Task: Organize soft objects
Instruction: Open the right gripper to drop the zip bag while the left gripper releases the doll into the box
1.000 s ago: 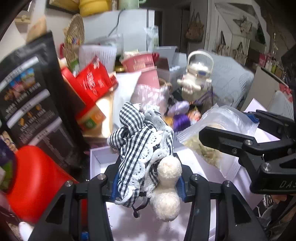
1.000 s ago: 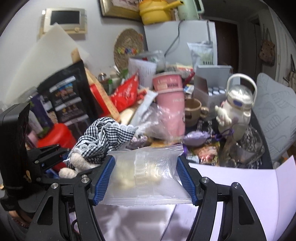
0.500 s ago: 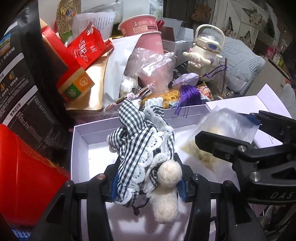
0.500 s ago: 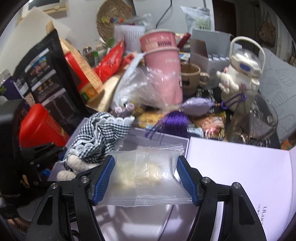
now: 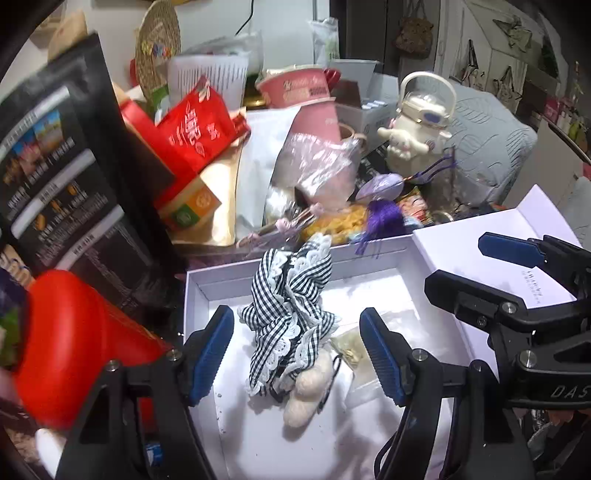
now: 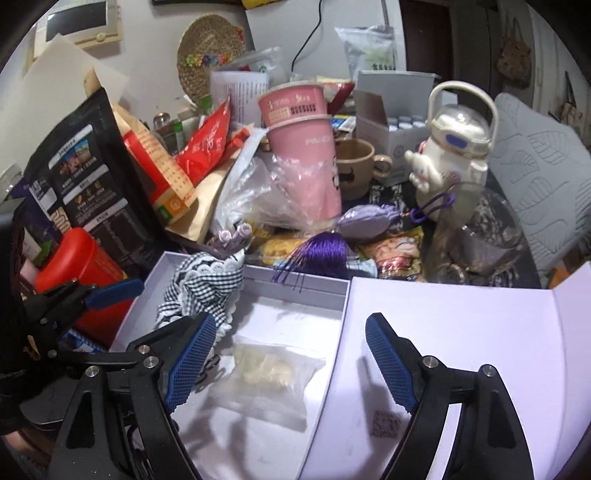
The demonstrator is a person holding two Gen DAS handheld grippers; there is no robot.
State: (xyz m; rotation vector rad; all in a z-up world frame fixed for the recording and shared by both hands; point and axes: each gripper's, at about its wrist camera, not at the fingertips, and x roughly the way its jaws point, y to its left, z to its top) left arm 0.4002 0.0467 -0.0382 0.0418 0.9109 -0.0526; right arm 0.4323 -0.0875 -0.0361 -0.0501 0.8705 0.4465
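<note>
A pale wall point(image 6: 147, 55) backs the cluttered surface, with a round woven mat point(image 6: 207, 55) and a framed panel point(image 6: 79, 22) hanging on it. To the right a dark doorway point(image 6: 443, 37) opens beside a grey leaf-patterned cushion point(image 6: 539, 173).

gingham doll point(image 5: 291, 321): slumped in box | clear pouch point(image 6: 266, 380): flat beside, perhaps touching

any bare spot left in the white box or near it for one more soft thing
Free: the white box floor nearest the camera, below the gingham plush, and the open lid to its right. Crowded: the plastic bag fills the box's right middle, and clutter presses against the far wall.
</note>
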